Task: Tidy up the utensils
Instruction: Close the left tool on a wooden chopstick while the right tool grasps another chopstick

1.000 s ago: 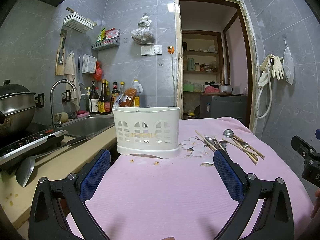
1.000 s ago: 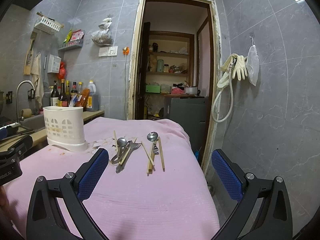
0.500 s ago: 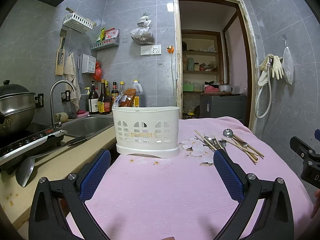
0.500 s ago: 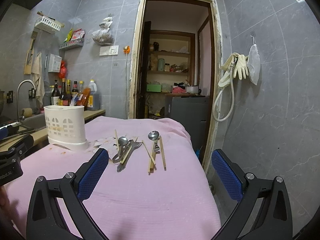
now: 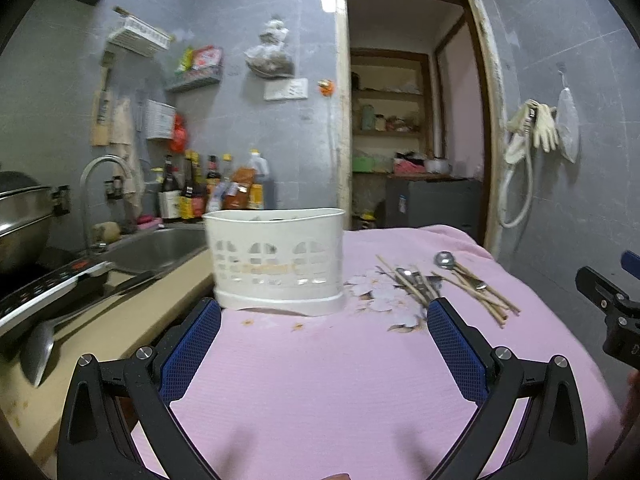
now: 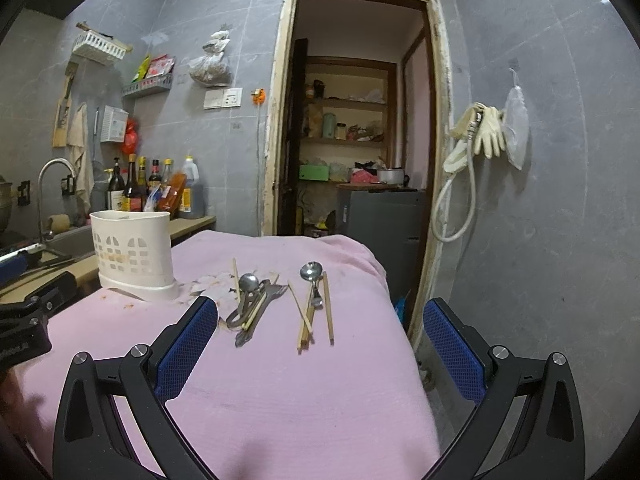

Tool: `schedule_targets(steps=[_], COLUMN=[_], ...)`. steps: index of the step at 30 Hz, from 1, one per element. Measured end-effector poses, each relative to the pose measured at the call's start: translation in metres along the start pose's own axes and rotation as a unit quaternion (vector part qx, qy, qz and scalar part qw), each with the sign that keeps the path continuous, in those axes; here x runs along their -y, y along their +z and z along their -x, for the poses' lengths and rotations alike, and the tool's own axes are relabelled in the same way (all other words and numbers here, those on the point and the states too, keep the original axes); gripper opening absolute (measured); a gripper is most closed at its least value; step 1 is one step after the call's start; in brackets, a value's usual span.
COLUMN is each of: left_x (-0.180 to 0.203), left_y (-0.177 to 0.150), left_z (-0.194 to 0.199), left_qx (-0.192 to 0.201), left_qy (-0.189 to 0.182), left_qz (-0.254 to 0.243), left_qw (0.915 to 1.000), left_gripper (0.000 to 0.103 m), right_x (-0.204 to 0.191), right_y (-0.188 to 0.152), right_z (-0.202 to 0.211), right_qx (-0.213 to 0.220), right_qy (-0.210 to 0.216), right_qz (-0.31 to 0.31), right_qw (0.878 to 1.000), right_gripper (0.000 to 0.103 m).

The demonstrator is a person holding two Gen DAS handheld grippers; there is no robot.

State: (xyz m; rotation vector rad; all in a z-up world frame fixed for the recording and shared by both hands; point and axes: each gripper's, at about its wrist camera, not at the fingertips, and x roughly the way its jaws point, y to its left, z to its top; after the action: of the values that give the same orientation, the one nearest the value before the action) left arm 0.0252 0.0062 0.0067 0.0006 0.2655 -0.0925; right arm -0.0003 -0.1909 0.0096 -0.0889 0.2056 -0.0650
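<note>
White slotted utensil holder (image 5: 280, 260) upright on pink cloth (image 6: 280, 380), steel spoons (image 6: 248, 282) and wooden chopsticks (image 6: 328, 308) scattered beside it, left gripper (image 5: 320, 340) and right gripper (image 6: 320, 340) both spread wide, empty.

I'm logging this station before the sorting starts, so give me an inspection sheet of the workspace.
Surface: pink cloth with a flower print and a few crumbs.
Job's things: white caddy upright; spoons, a fork and chopsticks lying loose in two piles beside it.
Clutter: ladle on the counter.
Grippers: left tool and right tool open, both holding nothing.
Cables: white hose on the wall.
Surroundings: sink, bottles, open doorway.
</note>
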Motion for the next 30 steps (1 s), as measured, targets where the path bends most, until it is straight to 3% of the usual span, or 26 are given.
schedule_targets(steps=[5, 12, 19, 21, 25, 28, 30], left_x=[-0.001, 0.02, 0.049, 0.055, 0.065, 0.069, 0.07], left_y=[0.033, 0.067, 0.073, 0.071, 0.064, 0.055, 0.048], left_z=[-0.028, -0.097, -0.168, -0.185, -0.223, -0.251, -0.266], left_qx=[-0.016, -0.107, -0.159, -0.16, -0.191, -0.226, -0.25], left_qy=[-0.053, -0.116, -0.114, -0.113, -0.117, -0.12, -0.122], left_qz=[0.016, 0.007, -0.029, -0.033, -0.041, -0.037, -0.035], left_qw=[0.9984, 0.9874, 0.9803, 0.9801, 0.9739, 0.9661, 0.96], left_gripper=[0.101, 0.101, 0.1, 0.096, 0.074, 0.056, 0.045], right_x=[0.023, 0.053, 0.067, 0.07, 0.078, 0.081, 0.081], right_y=[0.031, 0.053, 0.057, 0.056, 0.049, 0.043, 0.038], right_z=[-0.025, -0.086, -0.158, -0.18, -0.224, -0.254, -0.271], right_qx=[-0.007, -0.063, -0.109, -0.135, -0.185, -0.231, -0.259], right_qy=[0.006, 0.051, 0.068, 0.066, 0.091, 0.111, 0.13], right_qz=[0.012, 0.019, 0.055, 0.048, 0.032, 0.015, 0.007], right_qw=[1.0, 0.997, 0.99, 0.987, 0.978, 0.967, 0.957], right_gripper=[0.103, 0.103, 0.103, 0.103, 0.102, 0.082, 0.063])
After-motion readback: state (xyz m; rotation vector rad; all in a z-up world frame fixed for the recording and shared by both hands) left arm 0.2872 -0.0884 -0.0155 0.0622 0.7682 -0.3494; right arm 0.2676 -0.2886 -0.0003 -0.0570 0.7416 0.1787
